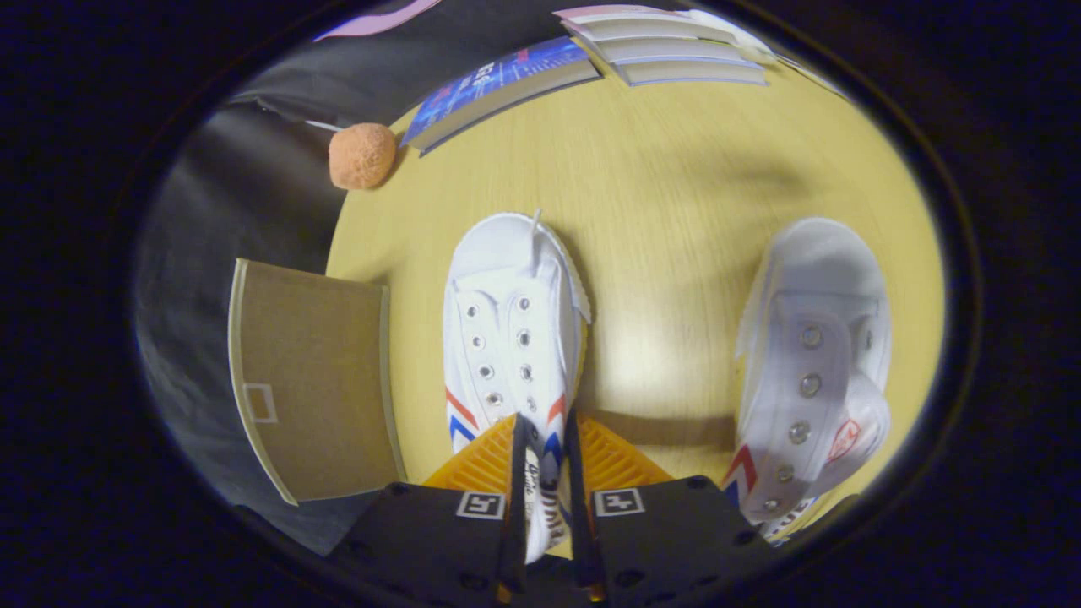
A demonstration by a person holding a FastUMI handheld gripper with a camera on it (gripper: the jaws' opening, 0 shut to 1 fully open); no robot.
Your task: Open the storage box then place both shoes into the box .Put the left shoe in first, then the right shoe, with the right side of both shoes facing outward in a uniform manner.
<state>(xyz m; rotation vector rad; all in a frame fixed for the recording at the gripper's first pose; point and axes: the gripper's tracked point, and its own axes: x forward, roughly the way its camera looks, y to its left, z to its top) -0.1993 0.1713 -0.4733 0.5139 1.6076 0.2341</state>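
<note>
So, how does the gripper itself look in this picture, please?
The gripper has two blocky black bodies, each with a small square black-and-white marker on top. Two thin, flat fingers run forward, each backed by a ribbed orange wedge. Small round screw holes dot the black bodies. I see no cables and no sleeve.

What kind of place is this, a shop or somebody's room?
Probably a test booth set up like a room. A yellow wooden table holds two white shoes, one gripped at its heel by the jaws, the other lying beside it, plus stacked books and a cardboard box.
</note>
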